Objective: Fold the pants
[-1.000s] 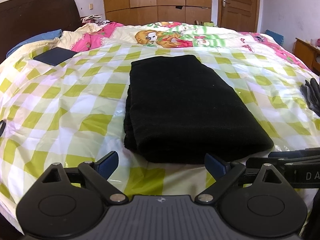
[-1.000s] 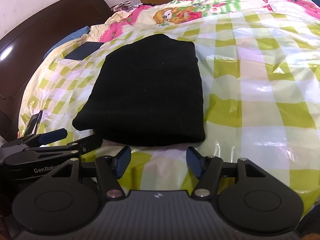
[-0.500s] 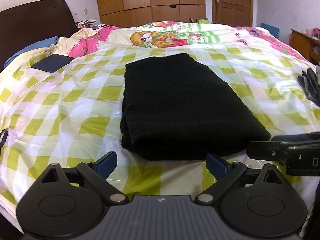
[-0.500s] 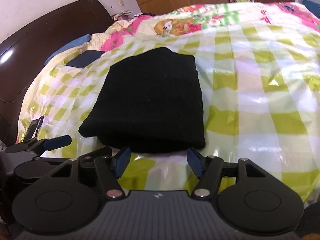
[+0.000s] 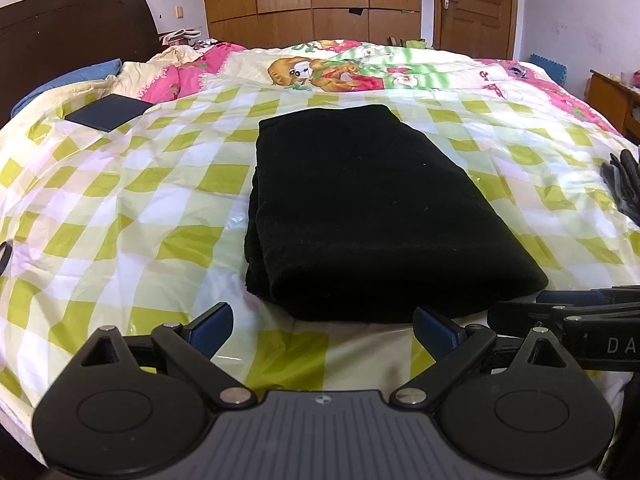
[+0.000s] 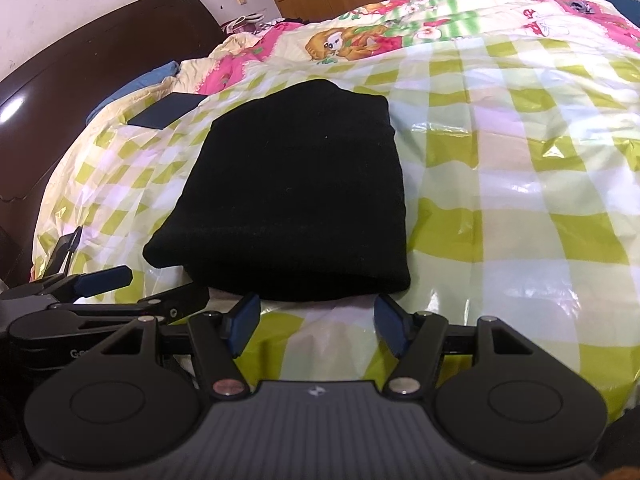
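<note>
The black pants (image 5: 360,208) lie folded in a neat thick rectangle on the green-and-white checked plastic sheet (image 5: 120,208) that covers the bed. They also show in the right wrist view (image 6: 296,196). My left gripper (image 5: 324,330) is open and empty, just short of the pants' near edge. My right gripper (image 6: 318,320) is open and empty, also just short of the near edge, to the right of the left one. Neither touches the pants.
A dark blue flat book or case (image 5: 108,113) lies at the far left by the dark wooden headboard (image 5: 60,40). Black gloves (image 5: 624,184) lie at the bed's right edge. A cartoon quilt (image 5: 360,68) covers the far side. A wooden side table (image 5: 612,100) stands right.
Both grippers have drawn back a little from the folded pants and risen slightly. The pants have not moved. Both stay open.
</note>
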`<state>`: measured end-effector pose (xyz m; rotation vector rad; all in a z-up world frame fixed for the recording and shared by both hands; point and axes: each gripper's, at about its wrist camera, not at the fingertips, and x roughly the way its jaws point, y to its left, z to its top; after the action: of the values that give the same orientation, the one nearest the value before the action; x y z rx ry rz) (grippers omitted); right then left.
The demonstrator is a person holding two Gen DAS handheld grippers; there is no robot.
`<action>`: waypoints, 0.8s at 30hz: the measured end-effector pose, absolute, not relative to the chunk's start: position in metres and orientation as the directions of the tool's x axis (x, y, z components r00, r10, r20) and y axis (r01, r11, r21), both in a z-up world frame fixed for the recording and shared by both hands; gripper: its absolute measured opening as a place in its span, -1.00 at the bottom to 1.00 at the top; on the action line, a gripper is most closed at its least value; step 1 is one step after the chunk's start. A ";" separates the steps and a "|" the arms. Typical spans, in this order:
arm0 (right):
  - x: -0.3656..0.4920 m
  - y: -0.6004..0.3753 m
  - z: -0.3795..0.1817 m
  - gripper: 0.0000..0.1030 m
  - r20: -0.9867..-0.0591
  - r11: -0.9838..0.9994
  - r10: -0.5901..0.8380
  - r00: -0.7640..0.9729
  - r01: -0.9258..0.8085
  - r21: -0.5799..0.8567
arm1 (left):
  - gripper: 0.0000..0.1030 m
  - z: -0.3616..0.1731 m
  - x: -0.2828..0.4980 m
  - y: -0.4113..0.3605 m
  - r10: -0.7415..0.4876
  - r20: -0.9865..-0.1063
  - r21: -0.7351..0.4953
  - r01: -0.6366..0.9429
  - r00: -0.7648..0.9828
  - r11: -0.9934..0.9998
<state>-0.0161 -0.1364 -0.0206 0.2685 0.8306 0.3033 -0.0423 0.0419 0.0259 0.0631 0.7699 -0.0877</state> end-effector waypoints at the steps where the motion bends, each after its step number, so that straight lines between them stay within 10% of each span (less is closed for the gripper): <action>1: -0.016 -0.137 -0.021 0.26 -0.680 0.924 0.364 0.637 -0.156 0.349 | 1.00 0.026 -0.042 0.042 -0.057 -0.699 0.024 0.103 0.713 0.994; 24: -0.015 -0.134 -0.023 0.27 -0.688 0.931 0.349 0.637 -0.154 0.330 | 1.00 0.026 -0.044 0.044 -0.061 -0.693 0.020 0.104 0.718 0.994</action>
<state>-0.0146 -0.1339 -0.0228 0.2509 0.8340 0.2905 -0.0441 0.0440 0.0265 0.0593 0.7643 -0.0911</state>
